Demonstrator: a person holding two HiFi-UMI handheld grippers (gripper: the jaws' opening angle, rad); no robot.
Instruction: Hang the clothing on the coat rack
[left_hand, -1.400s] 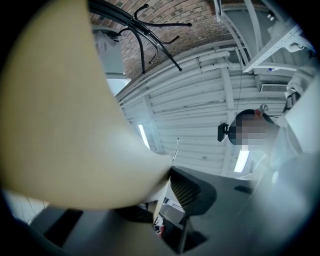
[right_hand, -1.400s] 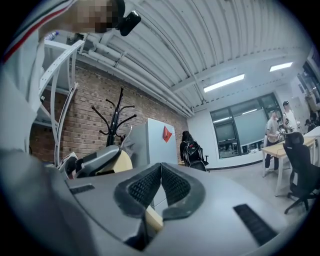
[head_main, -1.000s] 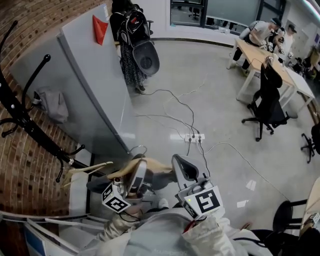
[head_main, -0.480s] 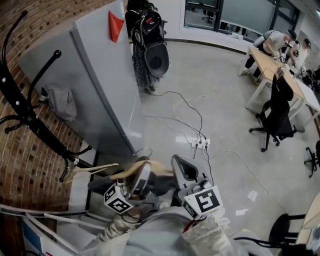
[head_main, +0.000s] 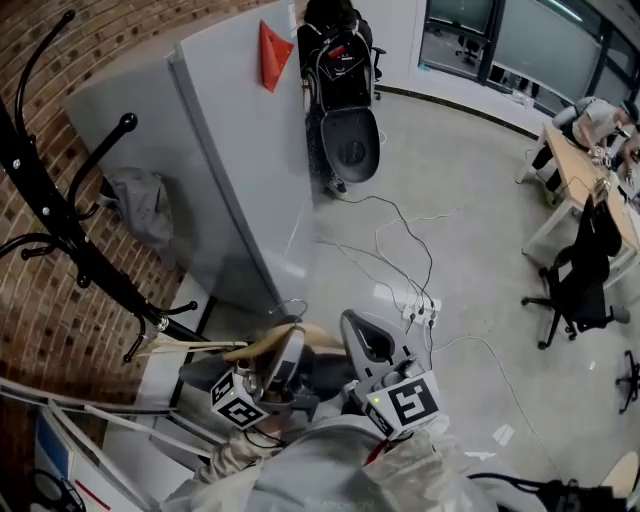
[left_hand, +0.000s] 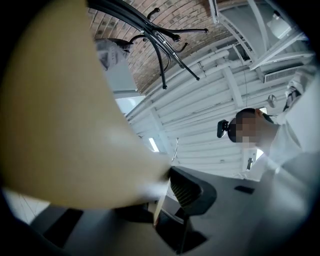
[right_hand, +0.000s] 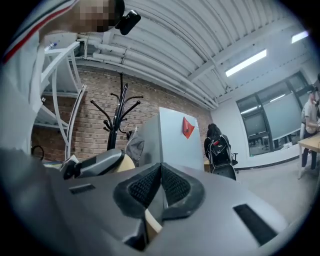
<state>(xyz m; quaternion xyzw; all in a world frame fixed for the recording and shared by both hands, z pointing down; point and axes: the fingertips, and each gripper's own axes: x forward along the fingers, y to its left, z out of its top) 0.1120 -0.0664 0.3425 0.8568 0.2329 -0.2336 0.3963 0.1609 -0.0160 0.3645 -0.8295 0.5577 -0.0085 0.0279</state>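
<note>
A black coat rack (head_main: 70, 235) stands against the brick wall at the left, its hooks also showing in the left gripper view (left_hand: 160, 55) and the right gripper view (right_hand: 119, 112). My left gripper (head_main: 283, 345) is shut on a pale wooden hanger (head_main: 215, 346), whose thin arm points left toward the rack's lower hooks. Close up, the hanger (left_hand: 65, 115) fills the left gripper view and hides one jaw. Dark grey cloth (head_main: 205, 372) lies under the hanger. My right gripper (head_main: 360, 335) is just to the right, its pads (right_hand: 172, 186) pressed together with nothing seen between them.
A grey partition (head_main: 240, 170) stands right of the rack, with a grey garment (head_main: 140, 205) behind it and a red flag (head_main: 272, 50) on top. White shelving bars (head_main: 110, 420) are at the lower left. Cables and a power strip (head_main: 420, 312) lie on the floor.
The head view has swung, so the rack, partition and floor now sit further right and lower in the picture. Both grippers and the hanger keep almost the same place.
</note>
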